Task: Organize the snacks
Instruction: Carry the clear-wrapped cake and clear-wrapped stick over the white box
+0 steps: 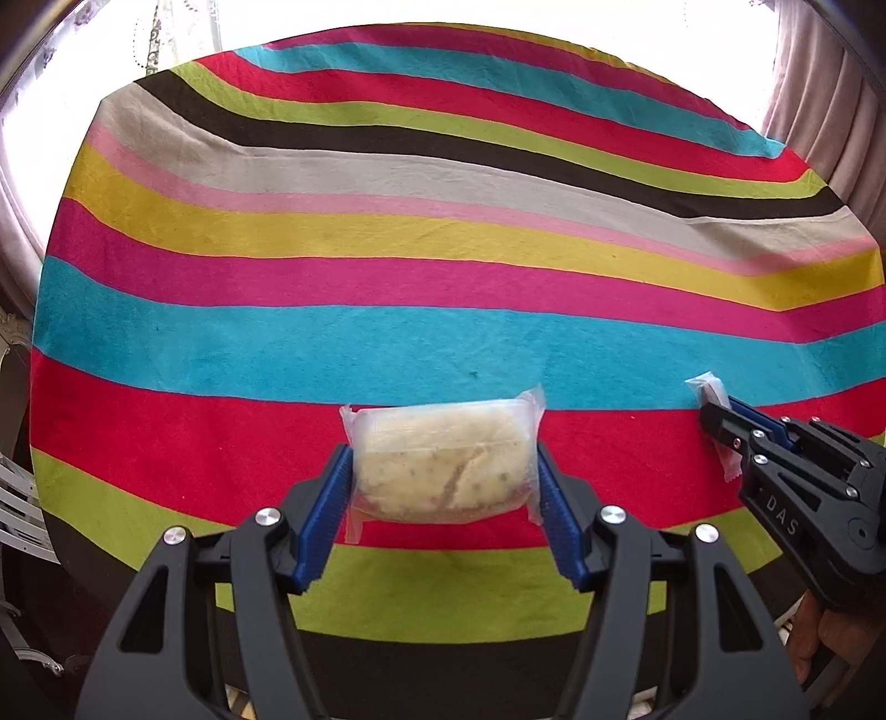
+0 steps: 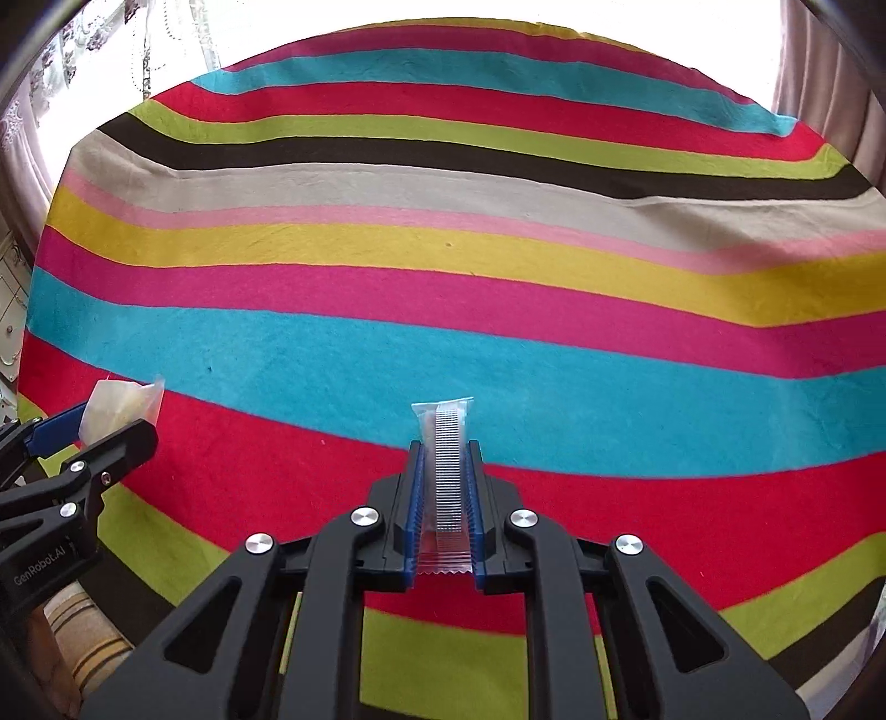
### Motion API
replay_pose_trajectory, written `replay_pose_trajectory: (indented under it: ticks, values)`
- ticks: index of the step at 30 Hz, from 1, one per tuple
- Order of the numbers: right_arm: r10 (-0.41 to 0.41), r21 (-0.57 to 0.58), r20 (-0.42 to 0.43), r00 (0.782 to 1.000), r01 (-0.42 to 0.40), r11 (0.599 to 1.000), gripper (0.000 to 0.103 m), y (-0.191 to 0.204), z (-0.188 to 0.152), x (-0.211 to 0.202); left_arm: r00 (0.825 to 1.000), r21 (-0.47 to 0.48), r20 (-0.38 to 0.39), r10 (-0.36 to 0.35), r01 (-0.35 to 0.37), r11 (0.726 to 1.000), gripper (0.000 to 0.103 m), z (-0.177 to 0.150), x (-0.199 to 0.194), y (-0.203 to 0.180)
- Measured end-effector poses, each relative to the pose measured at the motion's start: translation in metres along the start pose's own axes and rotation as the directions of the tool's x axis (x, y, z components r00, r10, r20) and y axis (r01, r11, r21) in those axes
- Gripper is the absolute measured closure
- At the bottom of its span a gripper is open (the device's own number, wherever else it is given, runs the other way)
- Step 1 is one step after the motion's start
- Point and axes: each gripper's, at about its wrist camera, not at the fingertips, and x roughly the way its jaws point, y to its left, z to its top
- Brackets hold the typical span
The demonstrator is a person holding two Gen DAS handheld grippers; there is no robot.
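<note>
Above the striped cloth (image 1: 443,310), both grippers hang side by side, each with a snack in its grip. Cloth: soft, napped fabric, lightly creased, laid in wavy bands. Nearest the cameras black and lime green, then red, turquoise, magenta, mustard, pale pink, grey-beige, black, then lime, red and turquoise again toward the far edge.

Left gripper (image 1: 446,476): black frame, ribbed blue pads (image 1: 332,498), jaws spread fairly wide and pressed against the two ends of a clear-wrapped pastry (image 1: 443,459). Pastry pale yellow, crumbly, flecked, roughly oblong; wrapper glossy, with crimped seams sticking out past the pads. It is held over the near red band of the cloth; whether it touches the cloth cannot be told.

Right gripper (image 2: 446,493): same build, jaws nearly together, pinched on a slim clear sachet (image 2: 446,471). Sachet narrow, long, finely ribbed down its length, zigzag-cut end toward the camera, far end poking beyond the pads over the edge between the red and turquoise bands. In the left wrist view it sits to the right of the pastry, well apart.

Beyond the cloth's far edge: bright washed-out window light, a lace curtain (image 2: 138,50) far left, a plain pinkish drape (image 1: 819,83) far right.
</note>
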Motion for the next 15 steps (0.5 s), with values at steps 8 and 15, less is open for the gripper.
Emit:
replay_pose_trajectory:
  ticks: [8, 15]
  values:
    - [-0.035, 0.108, 0.03, 0.999, 0.031, 0.994, 0.09, -0.048, -0.038, -0.057, 0.998, 0.09, 0.01, -0.054, 0.053, 0.995, 0.04, -0.019, -0.028, -0.055]
    - [-0.083, 0.202, 0.033, 0.996, 0.075, 0.977, 0.09, -0.098, -0.083, -0.1, 0.993, 0.178, 0.012, -0.119, 0.115, 0.977, 0.04, -0.042, -0.056, -0.11]
